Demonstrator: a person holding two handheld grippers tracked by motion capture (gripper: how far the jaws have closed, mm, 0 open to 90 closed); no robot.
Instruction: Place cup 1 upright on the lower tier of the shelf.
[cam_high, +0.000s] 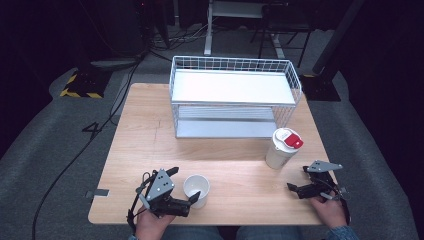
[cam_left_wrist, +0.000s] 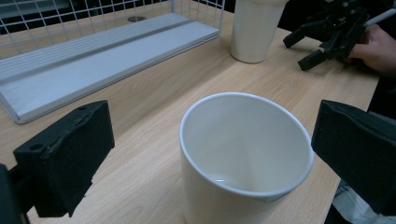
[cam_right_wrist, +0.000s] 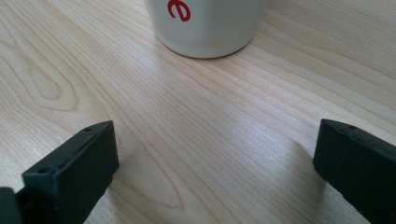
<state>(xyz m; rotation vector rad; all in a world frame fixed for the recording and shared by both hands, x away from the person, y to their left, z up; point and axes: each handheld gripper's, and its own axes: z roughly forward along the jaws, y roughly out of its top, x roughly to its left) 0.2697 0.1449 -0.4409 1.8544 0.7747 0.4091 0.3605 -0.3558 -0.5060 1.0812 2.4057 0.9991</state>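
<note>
Between the spread jaws of the left tool, the white mug is sitting ungripped; closing off-centre is risking a tip. Ahead of the right tool, also released, the lidded paper cup is standing, easily toppled by a nudge.

White mug stands between the left gripper's spread fingers, untouched.

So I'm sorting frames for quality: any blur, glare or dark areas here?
High view: table evenly lit, surroundings dark. Left gripper view: white mug fairly sharp, a small glint inside. Right gripper view: lidded cup cropped at the top, soft shadows beside the jaws.
</note>
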